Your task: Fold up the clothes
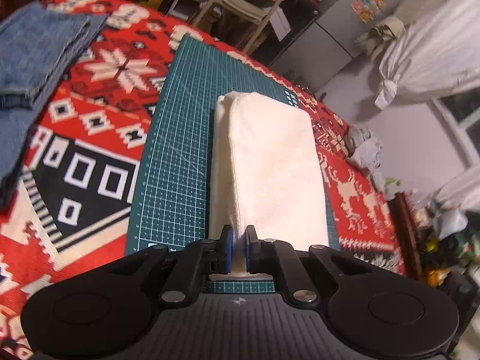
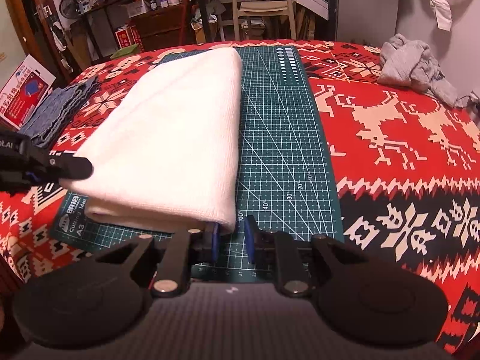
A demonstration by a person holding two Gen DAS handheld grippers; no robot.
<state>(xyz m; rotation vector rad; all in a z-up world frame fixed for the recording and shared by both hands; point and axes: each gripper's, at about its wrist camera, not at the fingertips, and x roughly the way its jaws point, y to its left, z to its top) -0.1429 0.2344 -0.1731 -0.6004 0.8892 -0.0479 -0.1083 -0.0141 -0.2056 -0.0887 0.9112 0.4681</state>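
- Blue pads of my left gripper (image 1: 238,238), at the bottom middle, pinch the near edge of the white towel (image 1: 270,162).
- My right gripper (image 2: 231,237) is apart, touching nothing, just beside the towel's corner.
- Folded towel lies on the green mat (image 2: 279,150), middle of the frame.
- Jeans (image 1: 33,60) sit upper left.

Folded terry towel (image 2: 168,138): plain cream-white. Flat cutting mat (image 2: 279,138): dark green, white grid and angle lines. Woven tablecloth (image 2: 390,126): red ground, cream reindeer and snowflakes, black bands. Stack of folded denim pieces (image 1: 33,60): faded blue. Crumpled cloth (image 2: 414,66): grey. Gripper pads (image 2: 248,234): blue on black.
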